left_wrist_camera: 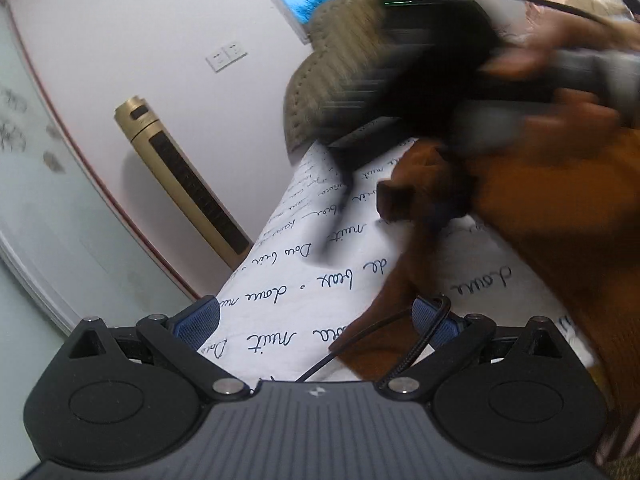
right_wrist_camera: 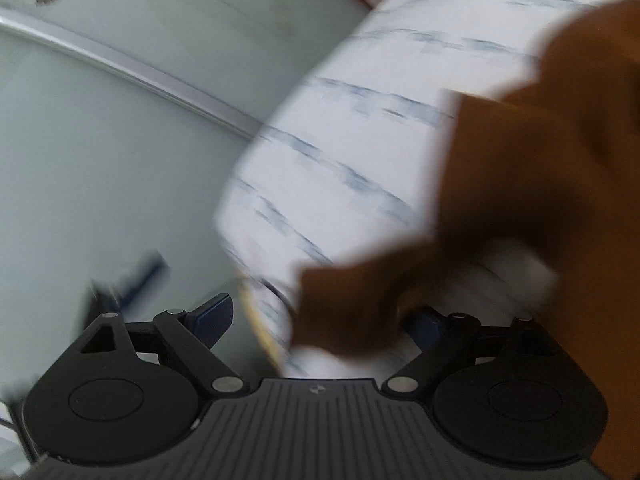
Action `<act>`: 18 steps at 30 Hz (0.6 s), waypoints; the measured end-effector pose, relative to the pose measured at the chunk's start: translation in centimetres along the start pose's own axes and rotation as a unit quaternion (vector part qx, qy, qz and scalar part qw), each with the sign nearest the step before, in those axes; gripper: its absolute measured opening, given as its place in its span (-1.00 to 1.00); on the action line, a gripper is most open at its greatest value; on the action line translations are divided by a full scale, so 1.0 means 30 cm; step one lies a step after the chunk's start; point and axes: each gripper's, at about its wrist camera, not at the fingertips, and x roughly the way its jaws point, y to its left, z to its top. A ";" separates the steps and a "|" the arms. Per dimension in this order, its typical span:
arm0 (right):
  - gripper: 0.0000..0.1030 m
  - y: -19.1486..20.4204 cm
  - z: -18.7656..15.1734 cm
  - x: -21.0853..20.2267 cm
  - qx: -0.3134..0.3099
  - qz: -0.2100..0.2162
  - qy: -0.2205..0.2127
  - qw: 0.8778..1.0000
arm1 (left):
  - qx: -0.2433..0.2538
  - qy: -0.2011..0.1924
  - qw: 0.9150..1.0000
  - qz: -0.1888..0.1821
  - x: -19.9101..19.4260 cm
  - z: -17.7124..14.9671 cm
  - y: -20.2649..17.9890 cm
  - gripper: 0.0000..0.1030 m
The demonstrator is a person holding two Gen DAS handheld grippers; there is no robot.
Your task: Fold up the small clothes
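Note:
A brown knitted garment (left_wrist_camera: 560, 216) lies on a white bedsheet (left_wrist_camera: 304, 280) printed with dark script. In the left wrist view my left gripper (left_wrist_camera: 316, 320) is open, its blue pads wide apart, with an edge of the garment near the right pad. The right gripper (left_wrist_camera: 416, 200), blurred and held by a hand, hovers above the garment at upper right. In the right wrist view my right gripper (right_wrist_camera: 320, 320) is open; a blurred flap of the brown garment (right_wrist_camera: 520, 184) lies between and beyond its fingers over the sheet (right_wrist_camera: 340, 140).
A gold tower air conditioner (left_wrist_camera: 180, 184) stands against the wall left of the bed. A padded olive headboard (left_wrist_camera: 340, 60) is behind. A black cable (left_wrist_camera: 400, 344) runs across the left gripper. Pale floor (right_wrist_camera: 100, 180) lies left of the bed.

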 end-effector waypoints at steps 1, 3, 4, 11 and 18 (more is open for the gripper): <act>0.76 0.018 0.040 0.022 0.000 0.010 -0.015 1.000 | 0.008 0.005 1.000 0.006 0.002 0.001 -0.004 1.00; 0.78 0.054 0.101 0.039 -0.028 -0.009 -0.076 0.997 | 0.019 0.033 0.999 0.036 0.020 0.004 0.002 1.00; 0.79 0.068 0.117 0.041 -0.048 -0.040 -0.112 0.992 | 0.014 0.048 0.997 0.058 0.035 0.006 0.018 1.00; 0.80 0.159 0.002 -0.044 -0.161 -0.082 -0.177 0.967 | -0.111 0.115 0.978 0.131 0.101 -0.008 0.178 1.00; 0.69 0.238 -0.271 0.099 -0.501 -0.355 -0.122 0.780 | -0.212 0.140 0.950 0.181 0.105 -0.030 0.309 1.00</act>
